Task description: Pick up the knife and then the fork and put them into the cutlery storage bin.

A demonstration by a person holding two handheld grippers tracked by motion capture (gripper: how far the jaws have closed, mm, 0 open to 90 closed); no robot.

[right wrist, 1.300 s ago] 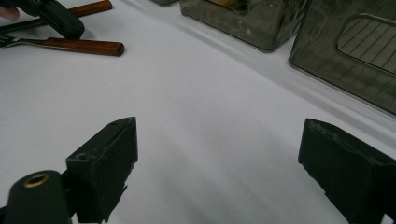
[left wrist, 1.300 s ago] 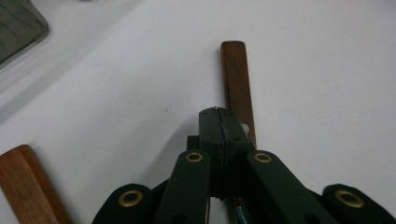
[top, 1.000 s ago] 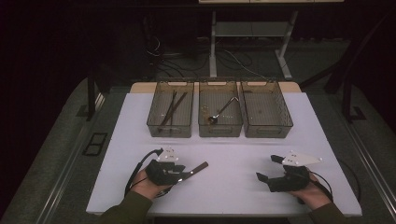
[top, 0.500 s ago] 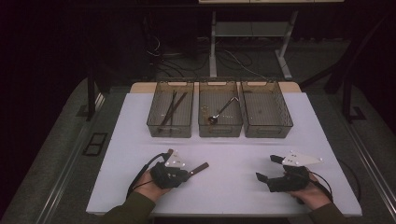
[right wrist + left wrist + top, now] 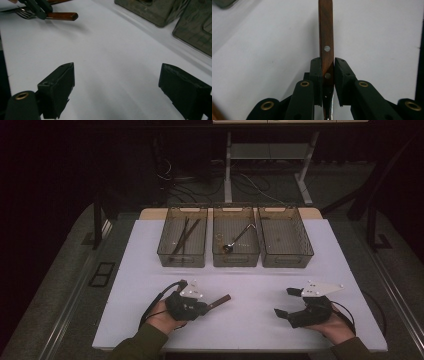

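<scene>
A fork with a brown wooden handle (image 5: 220,300) lies low over the white table (image 5: 250,280) at the front left. My left gripper (image 5: 206,305) is shut on it. In the left gripper view the jaws (image 5: 327,66) clamp the riveted handle (image 5: 325,30), which points away from me. The right gripper view shows the handle (image 5: 62,16) and the tines (image 5: 23,15) on either side of the left gripper (image 5: 37,8). At the front right my right gripper (image 5: 284,302) is open, its jaws (image 5: 117,82) wide apart over bare table with nothing between them.
Three clear bins stand in a row at the back. The left bin (image 5: 182,263) holds several long dark utensils, the middle bin (image 5: 236,263) holds a spoon (image 5: 235,240), and the right bin (image 5: 288,263) looks bare. Dark floor surrounds the table.
My left hand has turned slightly and shifted a little to the right with the fork in its grip. The right gripper has stayed where it was, still open.
</scene>
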